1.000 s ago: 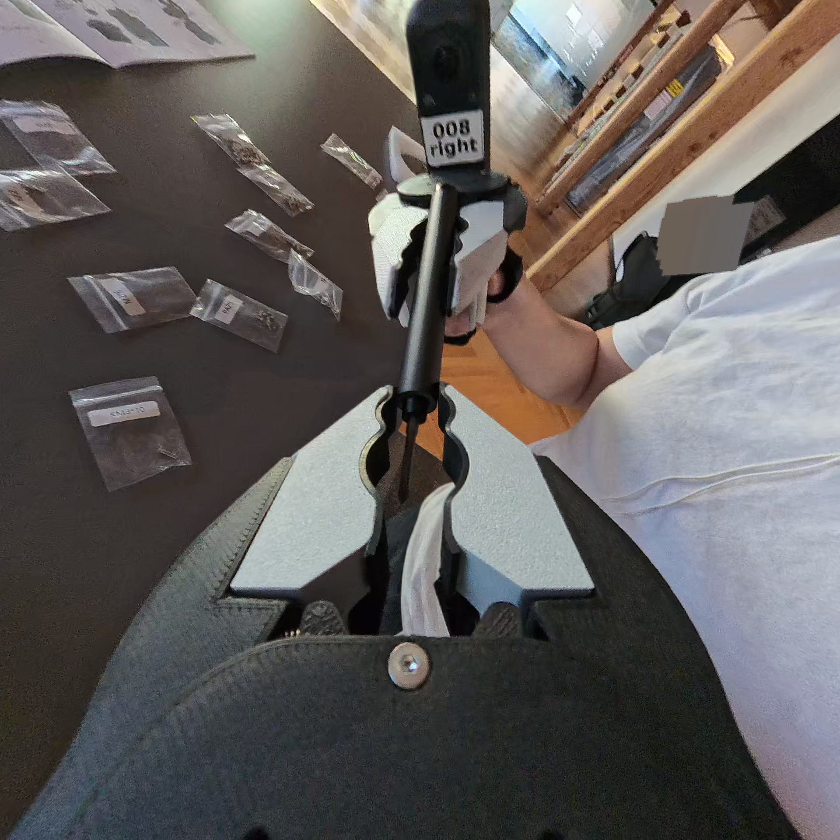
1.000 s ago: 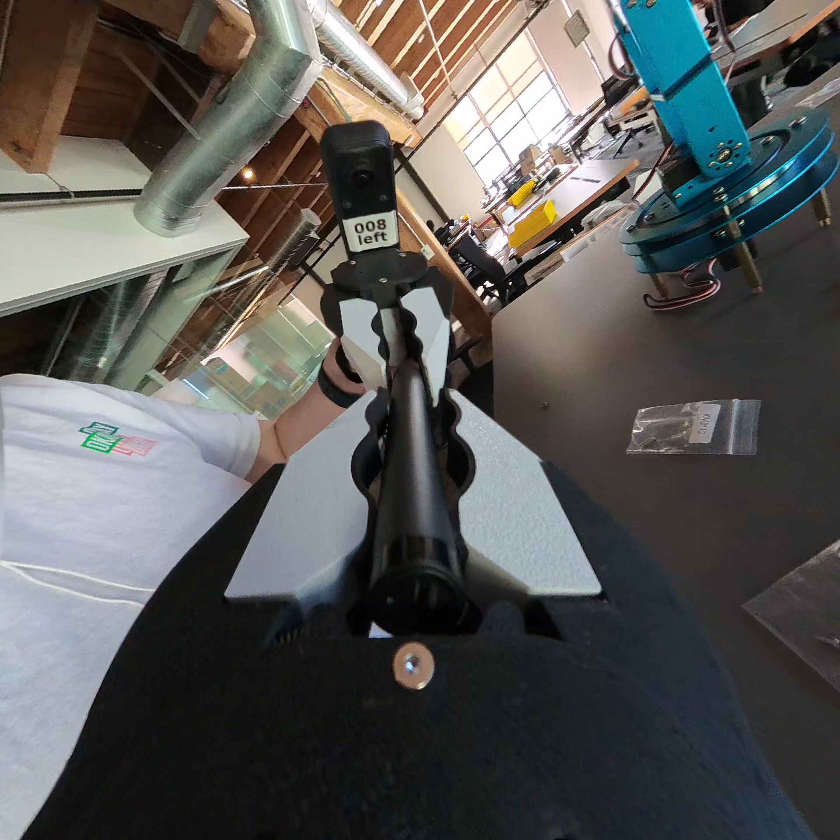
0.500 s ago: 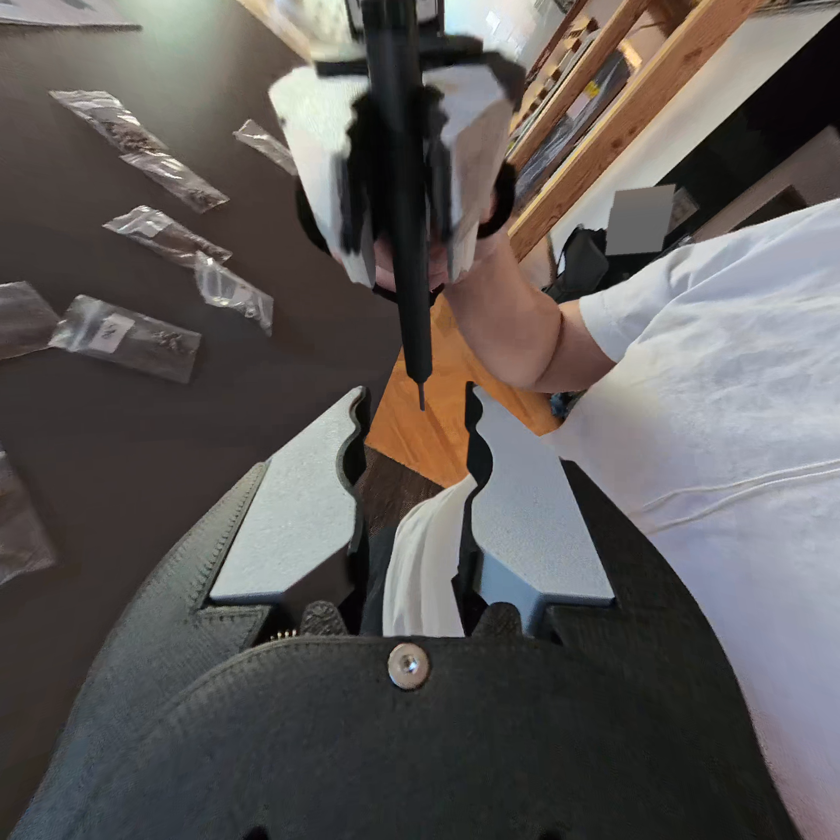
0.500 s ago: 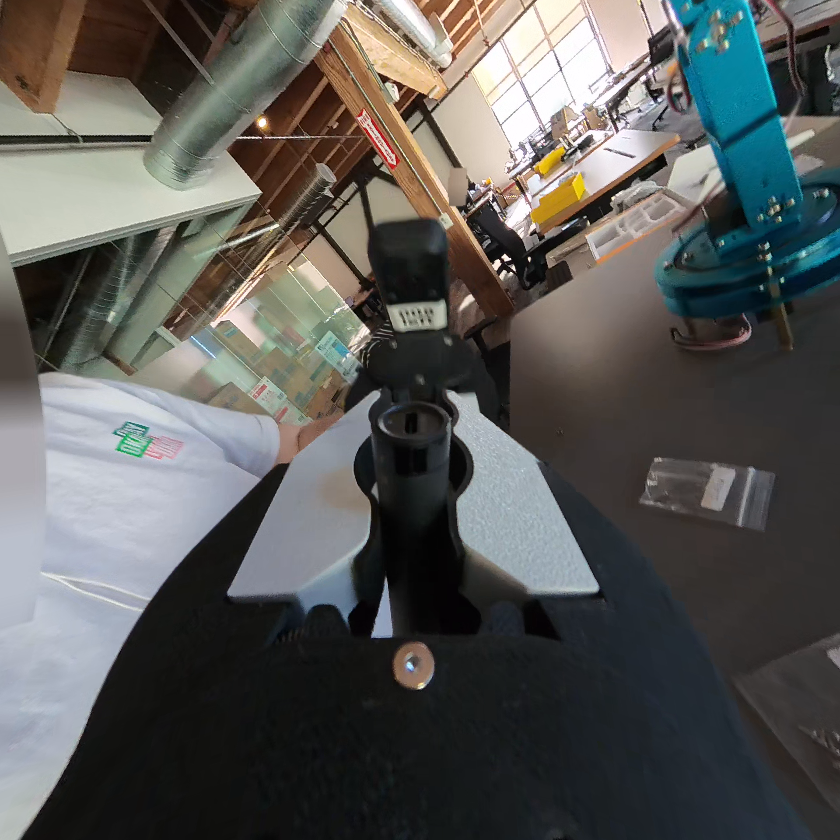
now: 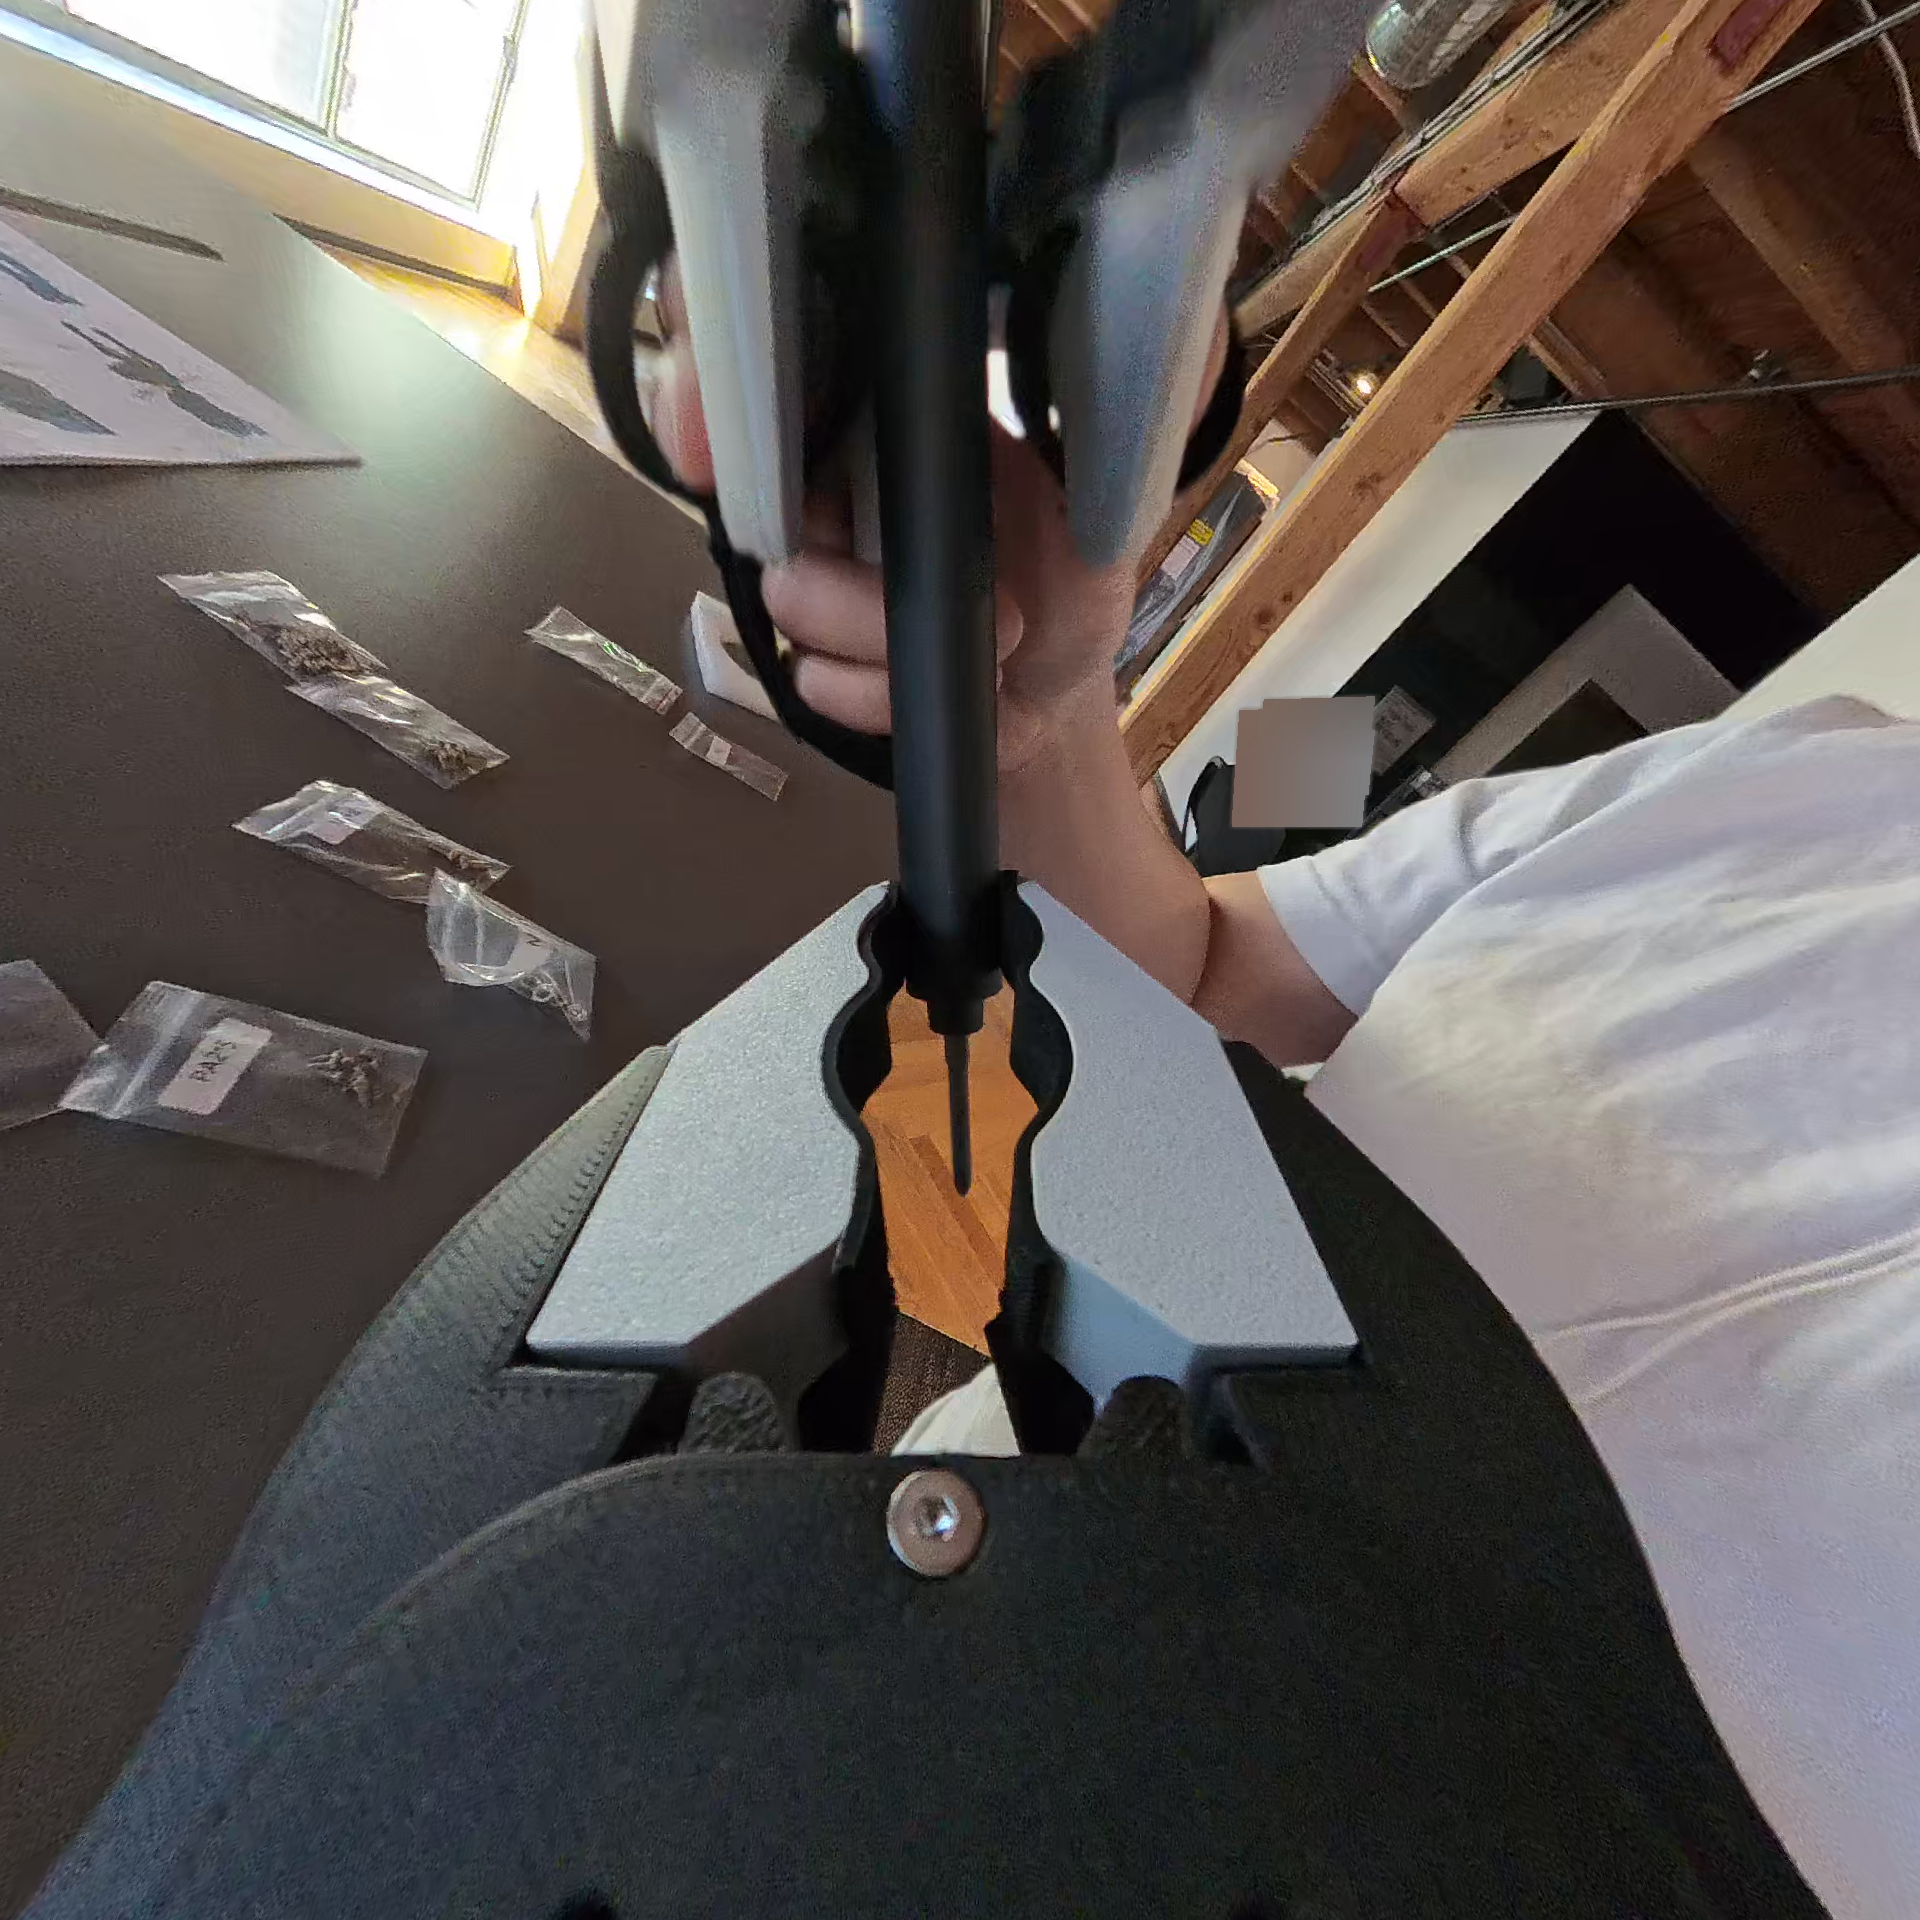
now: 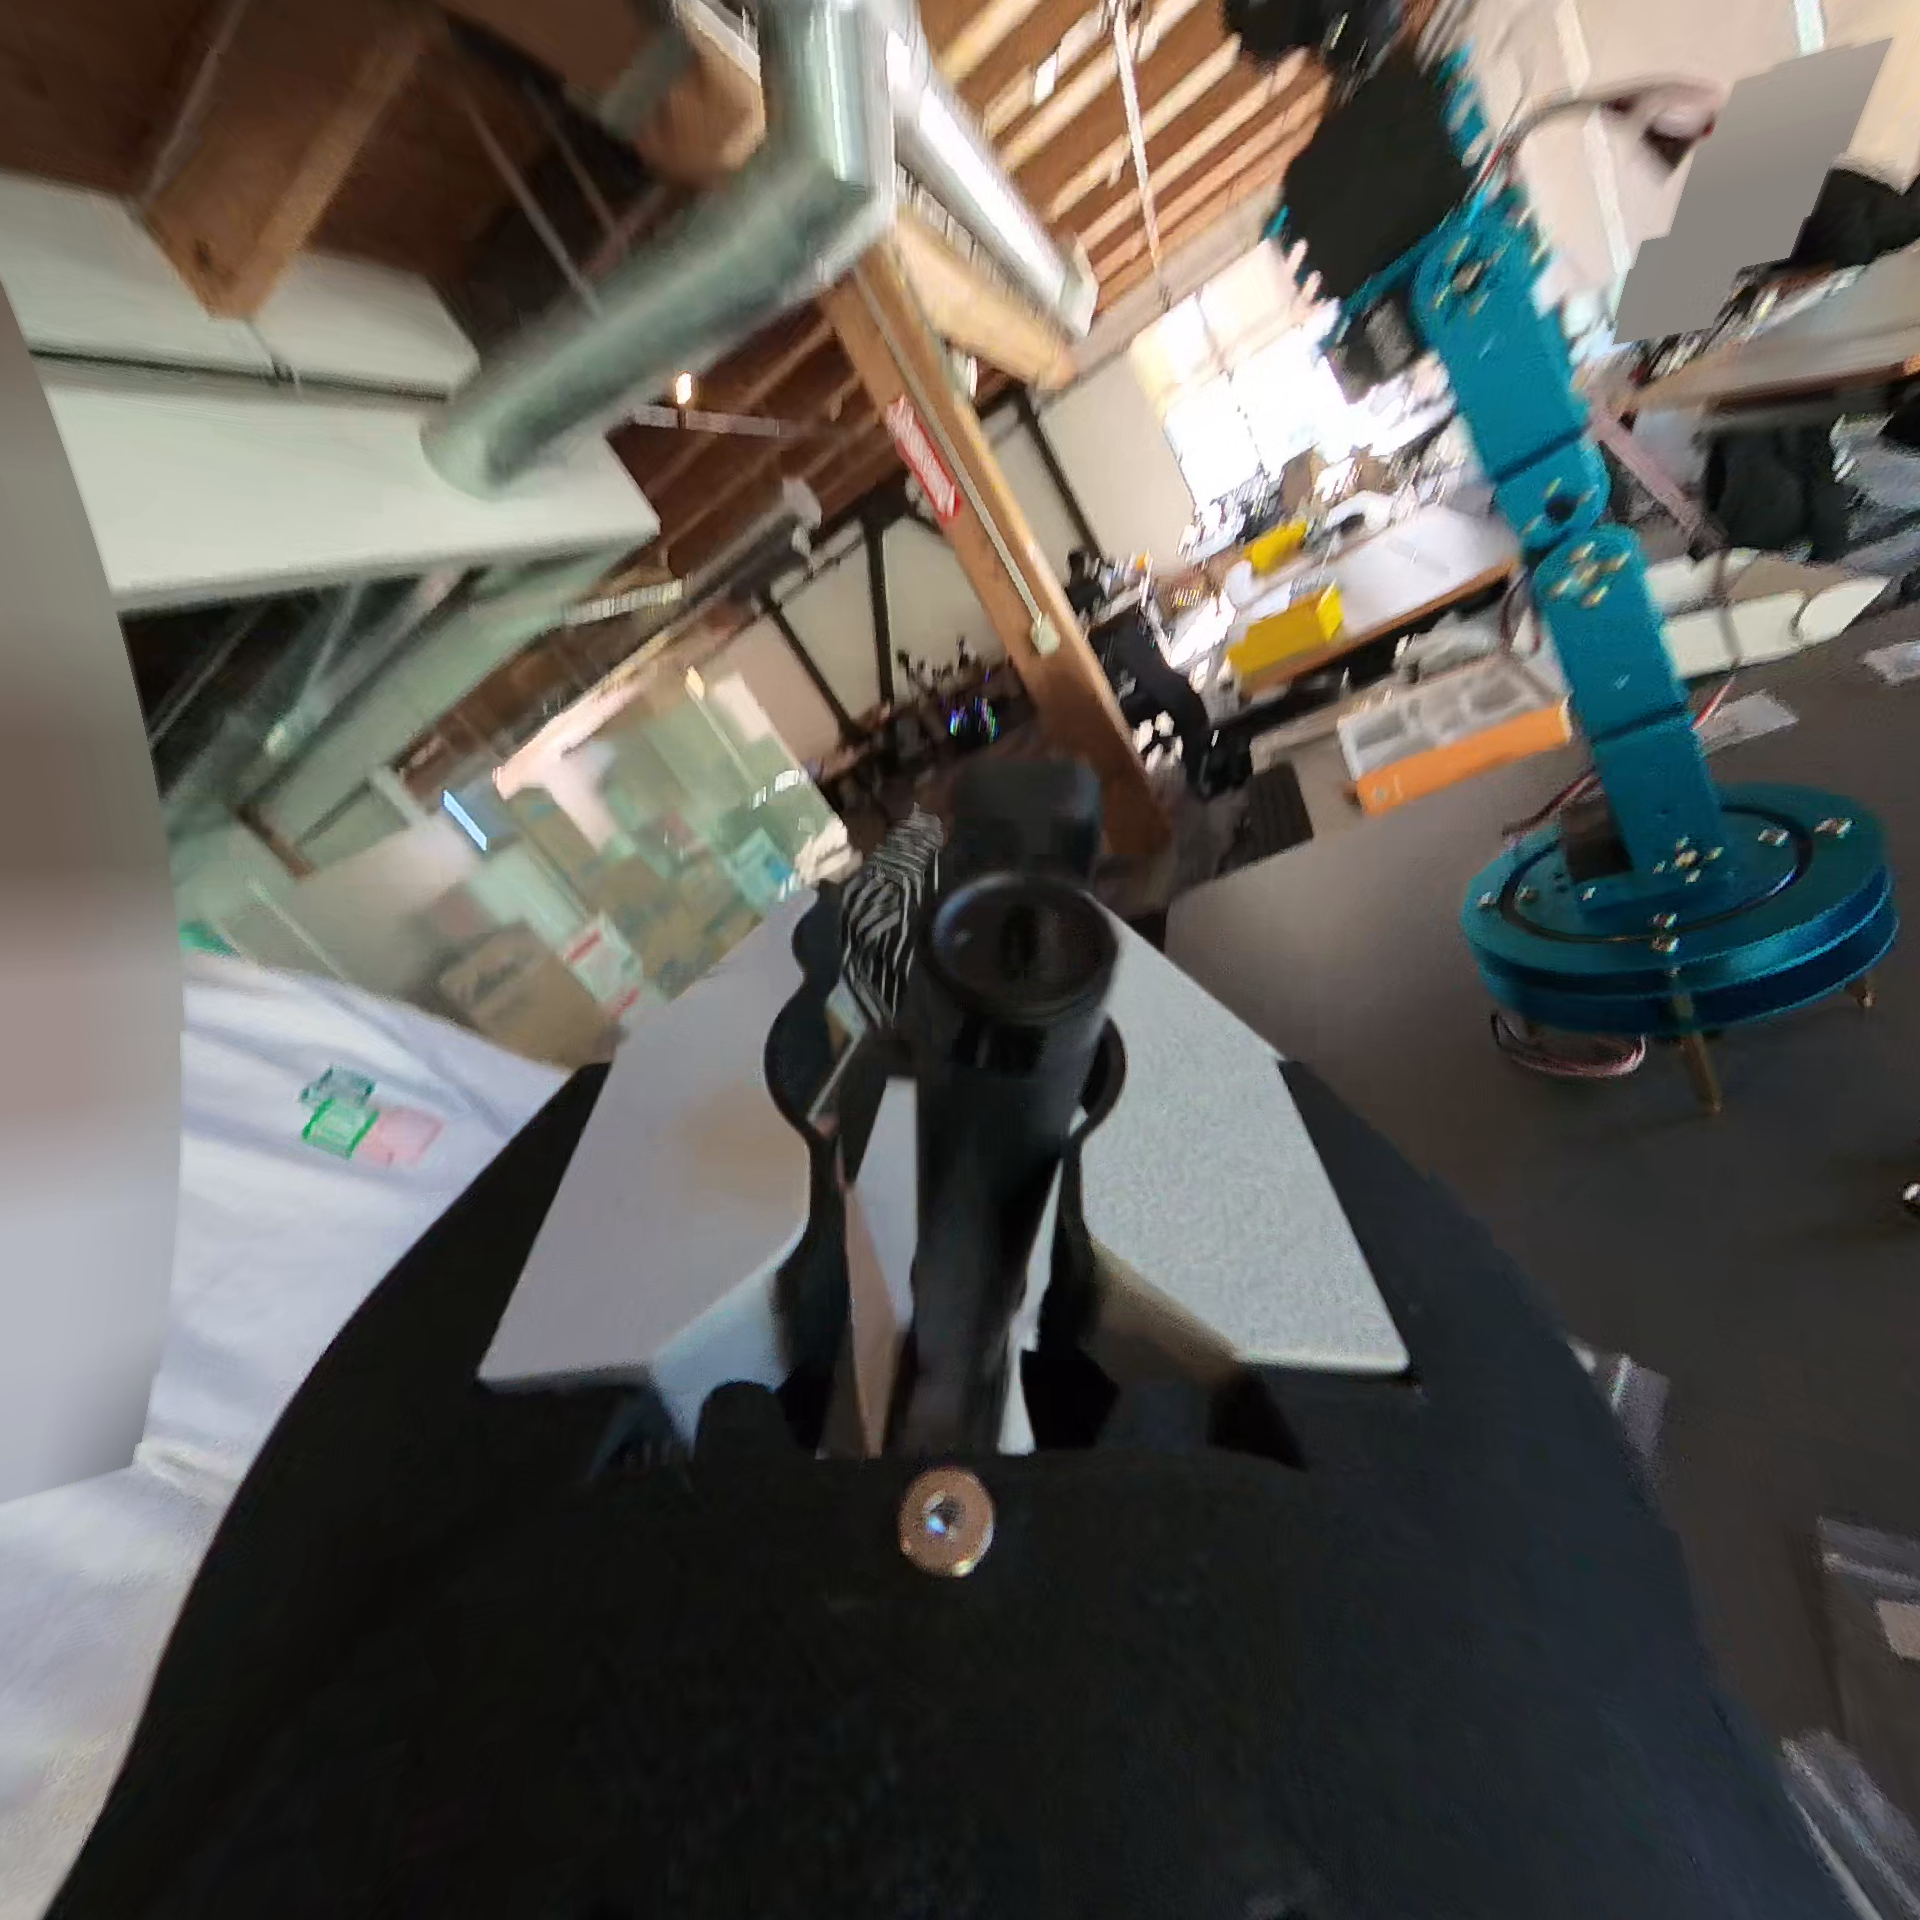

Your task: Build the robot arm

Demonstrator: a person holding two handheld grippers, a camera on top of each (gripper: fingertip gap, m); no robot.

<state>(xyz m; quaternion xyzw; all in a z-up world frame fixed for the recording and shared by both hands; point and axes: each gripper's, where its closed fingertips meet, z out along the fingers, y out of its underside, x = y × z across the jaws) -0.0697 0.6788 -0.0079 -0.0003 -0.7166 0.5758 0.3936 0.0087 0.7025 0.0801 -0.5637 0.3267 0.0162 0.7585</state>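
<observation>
A long black screwdriver (image 5: pixel 935 623) stands upright between both grippers, off the table's edge. My left gripper (image 5: pixel 945 914) is shut on its lower end, and the thin bit (image 5: pixel 958 1122) pokes down between the fingers. My right gripper (image 5: pixel 930 545) is above it, blurred, with its jaws spread around the shaft and a gap on each side. In the right wrist view the screwdriver's handle (image 6: pixel 997 1195) leans against one finger of my right gripper (image 6: pixel 966 935), with a gap on the other side. A white finger (image 6: pixel 868 1174) of the left gripper shows below it.
Several small plastic bags of parts (image 5: pixel 249 1075) lie on the dark table (image 5: pixel 156 1351), with a printed sheet (image 5: pixel 104 384) at the far left. A blue robot arm (image 6: pixel 1590 644) stands on the table at the right. The person's white shirt (image 5: pixel 1610 1143) is close by. Spacing between my two grippers at the tips: around 12 centimetres.
The left gripper let go of the screwdriver's tip, then closed on its lower end again. The right gripper moved closer and higher, and its jaws have spread.
</observation>
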